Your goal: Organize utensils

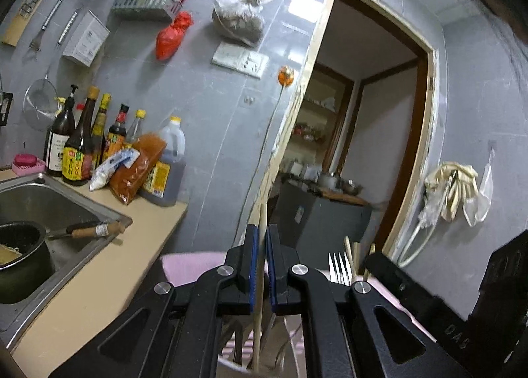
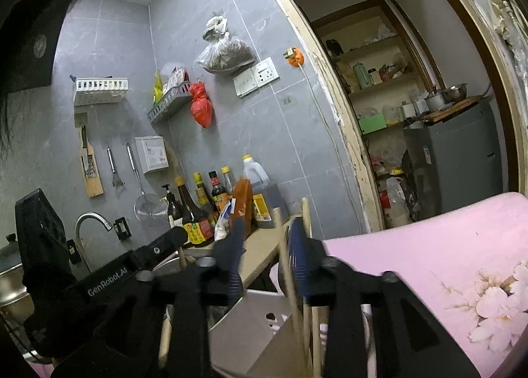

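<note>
So the left hand-held gripper (image 1: 261, 239) is pinching a single wooden chopstick (image 1: 259, 305) between its blue pads, stick upright and running down into the pink utensil holder (image 1: 184, 266) below. A fork (image 1: 338, 267) and more chopsticks poke up just to its right. The right hand-held gripper (image 2: 267, 239) is spread, with two chopsticks (image 2: 290, 266) standing beside its right finger, not clamped. Readable writing: "GenRobot.AI" on the other gripper's body. Sauce bottles (image 1: 79, 143) sit at the bench's back edge by the sink (image 1: 66, 209).
</note>
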